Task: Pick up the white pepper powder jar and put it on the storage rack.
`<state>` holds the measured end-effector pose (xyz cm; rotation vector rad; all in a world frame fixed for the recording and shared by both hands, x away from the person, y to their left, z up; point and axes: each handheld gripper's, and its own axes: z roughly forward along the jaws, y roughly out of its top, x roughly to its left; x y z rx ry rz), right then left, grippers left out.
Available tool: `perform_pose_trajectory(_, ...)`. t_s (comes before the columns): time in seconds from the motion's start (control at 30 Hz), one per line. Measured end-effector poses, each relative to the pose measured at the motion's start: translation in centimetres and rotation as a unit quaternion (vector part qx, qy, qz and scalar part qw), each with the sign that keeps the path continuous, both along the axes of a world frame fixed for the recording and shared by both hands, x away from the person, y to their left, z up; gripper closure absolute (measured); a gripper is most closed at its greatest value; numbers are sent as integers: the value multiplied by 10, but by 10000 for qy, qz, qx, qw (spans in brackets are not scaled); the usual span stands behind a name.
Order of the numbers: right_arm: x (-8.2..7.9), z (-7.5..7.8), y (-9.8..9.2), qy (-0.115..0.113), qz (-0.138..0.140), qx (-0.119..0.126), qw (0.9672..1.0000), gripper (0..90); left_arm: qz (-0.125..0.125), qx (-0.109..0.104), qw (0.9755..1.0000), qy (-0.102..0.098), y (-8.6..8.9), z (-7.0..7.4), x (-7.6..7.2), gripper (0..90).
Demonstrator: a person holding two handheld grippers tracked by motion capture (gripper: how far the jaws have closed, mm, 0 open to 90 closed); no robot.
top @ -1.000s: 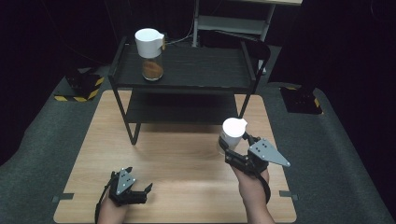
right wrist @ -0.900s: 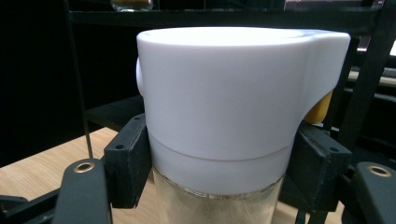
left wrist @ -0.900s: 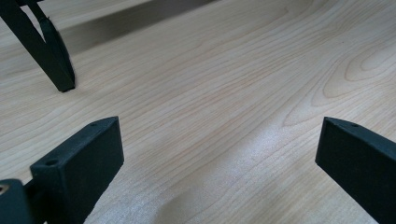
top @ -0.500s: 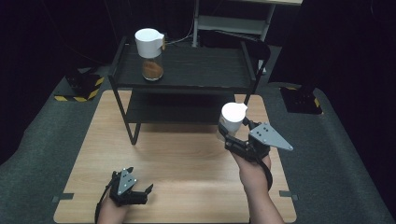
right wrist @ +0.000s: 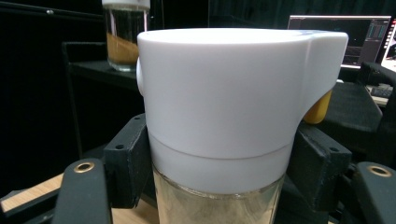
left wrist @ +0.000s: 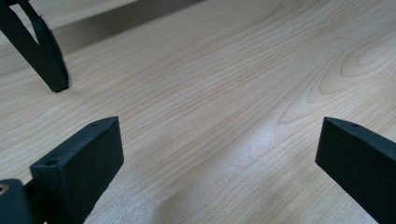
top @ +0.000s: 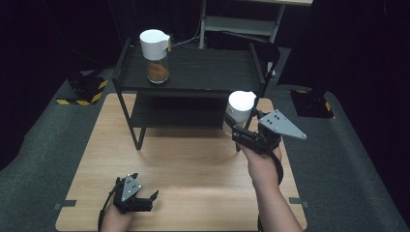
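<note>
Meanwhile our right gripper (top: 238, 129) clamps its jaws on the white-lidded jar (top: 240, 108) beside the black shelf (top: 203, 72); it could clip the shelf edge. Left gripper (top: 140, 202) rests open on the worktop (top: 193, 164).

**Held jar: upright, off the table**

Glass jar (top: 239, 112) with a tall white lid (right wrist: 233, 88), pale contents below it and a yellow tab at the lid's side. Upright, clear of the wooden table (top: 193, 164), just before the black shelf's (top: 203, 72) front right corner.
</note>
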<state>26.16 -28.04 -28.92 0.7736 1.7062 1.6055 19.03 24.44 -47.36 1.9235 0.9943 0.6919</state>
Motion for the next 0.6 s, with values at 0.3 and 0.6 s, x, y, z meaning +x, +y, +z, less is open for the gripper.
perform_pose_trajectory(0.3, 7, 22, 3, -99, -28, 9, 9999, 302, 7, -47, 10000, 10, 1, 0, 0, 12)
perform_pose_trajectory(0.6, 16, 37, 6, -81, -38, 68, 9999, 302, 8, -51, 10000, 11, 2, 0, 0, 12)
